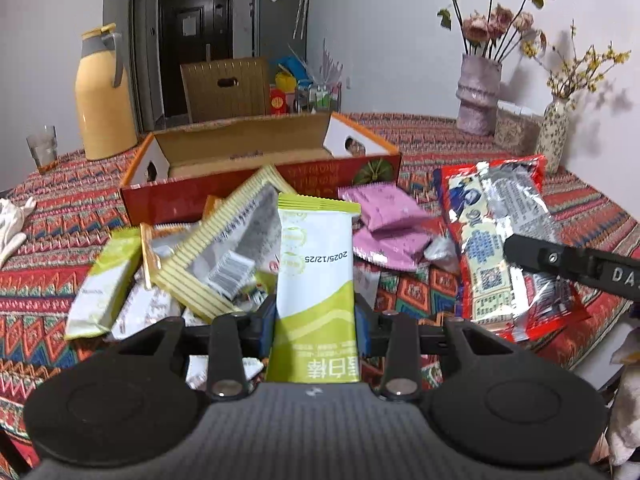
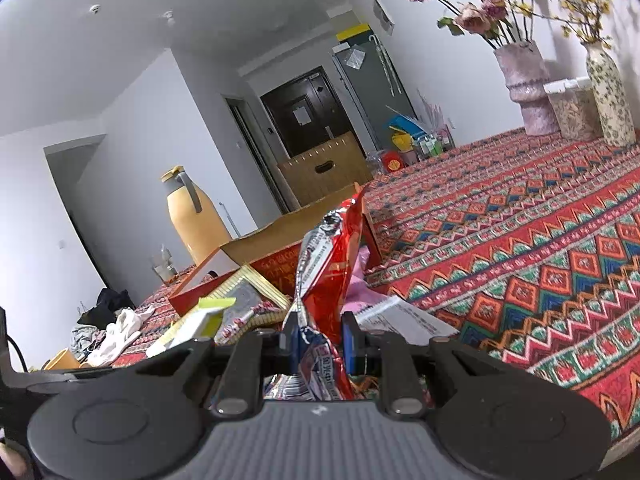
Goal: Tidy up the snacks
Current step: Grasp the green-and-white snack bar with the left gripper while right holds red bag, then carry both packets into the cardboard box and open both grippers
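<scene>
My left gripper (image 1: 316, 322) is shut on a green and white snack bar (image 1: 314, 264), which stands upright between the blue pads, lifted above the snack pile (image 1: 208, 256). Behind the pile sits an open red cardboard box (image 1: 256, 188) with an empty brown inside. My right gripper (image 2: 320, 344) is shut on a red and silver snack bag (image 2: 328, 264); the same red bag (image 1: 496, 232) shows at the right in the left wrist view, with a black finger (image 1: 568, 264) of the right gripper on it. Pink packets (image 1: 384, 220) lie between pile and bag.
A yellow thermos jug (image 1: 102, 96) and a glass (image 1: 42, 146) stand at the back left of the patterned tablecloth (image 2: 540, 240). Two vases with dried flowers (image 1: 478, 92) stand at the back right. A white cloth (image 1: 12, 220) lies at the left edge.
</scene>
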Demonstrator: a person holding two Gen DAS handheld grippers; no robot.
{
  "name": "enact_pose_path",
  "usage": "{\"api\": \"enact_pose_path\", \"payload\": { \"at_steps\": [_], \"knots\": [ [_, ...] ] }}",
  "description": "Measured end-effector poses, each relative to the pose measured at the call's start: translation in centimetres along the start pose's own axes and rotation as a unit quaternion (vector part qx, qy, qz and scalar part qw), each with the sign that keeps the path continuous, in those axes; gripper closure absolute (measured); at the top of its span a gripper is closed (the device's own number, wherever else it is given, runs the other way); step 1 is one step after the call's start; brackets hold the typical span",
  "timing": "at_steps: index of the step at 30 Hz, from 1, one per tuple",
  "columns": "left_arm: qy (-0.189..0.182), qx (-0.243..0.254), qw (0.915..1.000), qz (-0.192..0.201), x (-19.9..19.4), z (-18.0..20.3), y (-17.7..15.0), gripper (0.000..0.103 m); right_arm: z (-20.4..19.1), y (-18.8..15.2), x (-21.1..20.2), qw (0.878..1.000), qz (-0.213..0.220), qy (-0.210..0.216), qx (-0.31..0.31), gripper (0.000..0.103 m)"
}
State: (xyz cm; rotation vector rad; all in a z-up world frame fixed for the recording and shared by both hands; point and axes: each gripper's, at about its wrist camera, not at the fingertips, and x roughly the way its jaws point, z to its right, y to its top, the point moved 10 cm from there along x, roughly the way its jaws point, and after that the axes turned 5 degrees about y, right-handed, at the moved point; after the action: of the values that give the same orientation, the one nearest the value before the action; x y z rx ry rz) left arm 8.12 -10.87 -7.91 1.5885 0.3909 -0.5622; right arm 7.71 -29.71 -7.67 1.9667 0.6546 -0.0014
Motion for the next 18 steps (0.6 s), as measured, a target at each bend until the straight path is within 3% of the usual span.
{"api": "enact_pose_path", "payload": {
  "at_steps": [18],
  "knots": [
    [0.016,-0.033,0.9983,0.045,1.3,-3.8,6.9,0.065,-3.0,4.4,5.8,1.000,0.011,0.013,-0.021,0.083]
  ]
}}
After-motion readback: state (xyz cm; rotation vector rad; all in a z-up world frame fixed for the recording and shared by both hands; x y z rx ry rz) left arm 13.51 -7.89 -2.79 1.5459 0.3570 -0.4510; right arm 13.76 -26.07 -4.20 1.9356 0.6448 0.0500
